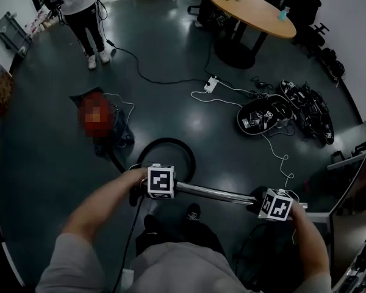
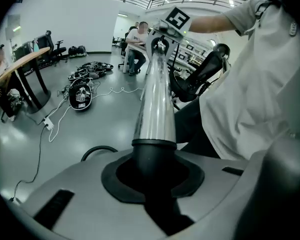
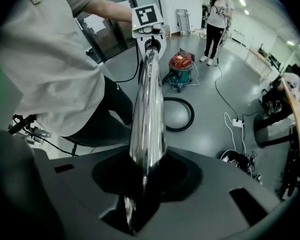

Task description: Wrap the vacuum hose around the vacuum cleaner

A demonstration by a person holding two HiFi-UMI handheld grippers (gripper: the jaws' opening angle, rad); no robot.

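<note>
I hold a chrome vacuum wand [image 1: 213, 193] level between both grippers, above my feet. My left gripper [image 1: 169, 188] is shut on the wand's black cuff end [image 2: 152, 156], which sits between its jaws [image 2: 155, 184]. My right gripper [image 1: 266, 204] is shut on the wand's other end [image 3: 149, 99]; the tube runs down between its jaws [image 3: 140, 184]. A black hose [image 1: 165, 140] loops on the floor from the wand's left end toward the red and teal vacuum cleaner [image 1: 113, 136], which stands ahead to the left. The vacuum cleaner [image 3: 181, 66] and the hose [image 3: 191, 113] also show in the right gripper view.
A round wooden table [image 1: 256, 11] stands at the back right. Black gear [image 1: 262, 115] and cables lie on the floor to the right, with a white power strip [image 1: 211, 84] beyond. A person [image 1: 85, 5] stands at the back left.
</note>
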